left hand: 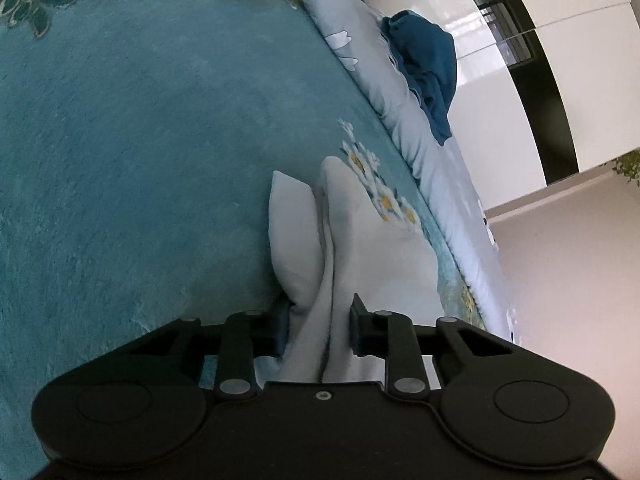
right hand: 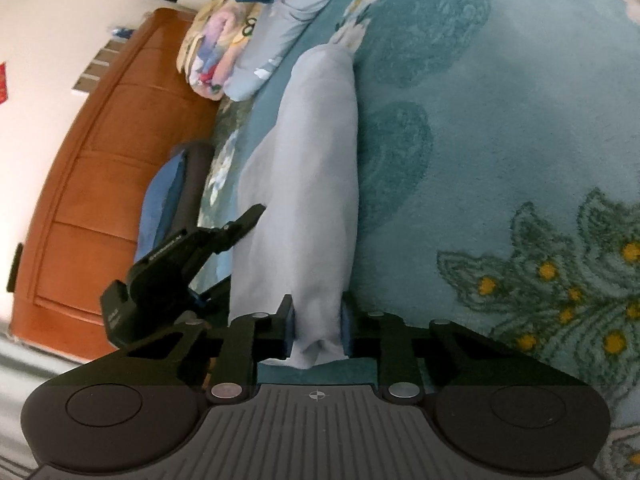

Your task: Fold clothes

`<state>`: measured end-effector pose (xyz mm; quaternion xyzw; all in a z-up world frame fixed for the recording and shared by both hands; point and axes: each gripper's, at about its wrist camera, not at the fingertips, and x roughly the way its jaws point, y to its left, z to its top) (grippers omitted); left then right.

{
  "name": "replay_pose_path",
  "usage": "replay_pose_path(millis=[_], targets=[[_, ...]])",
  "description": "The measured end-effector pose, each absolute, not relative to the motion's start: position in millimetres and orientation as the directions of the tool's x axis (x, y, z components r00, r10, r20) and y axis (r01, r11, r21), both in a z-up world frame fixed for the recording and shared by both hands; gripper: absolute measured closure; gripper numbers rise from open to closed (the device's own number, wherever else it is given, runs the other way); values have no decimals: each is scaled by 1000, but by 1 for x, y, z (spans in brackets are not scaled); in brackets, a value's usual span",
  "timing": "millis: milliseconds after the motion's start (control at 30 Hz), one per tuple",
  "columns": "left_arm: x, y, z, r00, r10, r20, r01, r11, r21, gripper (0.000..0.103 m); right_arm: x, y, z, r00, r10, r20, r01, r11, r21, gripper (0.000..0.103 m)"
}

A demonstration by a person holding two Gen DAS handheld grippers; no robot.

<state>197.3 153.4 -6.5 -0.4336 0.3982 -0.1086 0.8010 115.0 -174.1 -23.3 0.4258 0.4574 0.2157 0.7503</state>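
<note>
Both wrist views angled down, close over the teal bedspread (left hand: pixel 140 160), the pale grey garment (right hand: pixel 304 184) shared between them.

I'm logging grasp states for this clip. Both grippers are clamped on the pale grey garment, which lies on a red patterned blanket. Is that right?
Not quite: the blanket is teal, not red, as the right wrist view shows. The rest holds: the left gripper and the right gripper are each clamped on the pale grey garment.
</note>
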Motion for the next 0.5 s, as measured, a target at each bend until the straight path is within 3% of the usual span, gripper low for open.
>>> replay_pose_path(millis=[267, 500], targets=[[194, 155, -2, 650, -546, -528, -160, 581, -798, 83, 124, -182, -7, 518, 695, -499, 41, 562, 826, 89], [181, 135, 10, 595, -582, -555, -85, 641, -763, 83, 140, -210, 13, 552, 627, -549, 36, 640, 767, 89]])
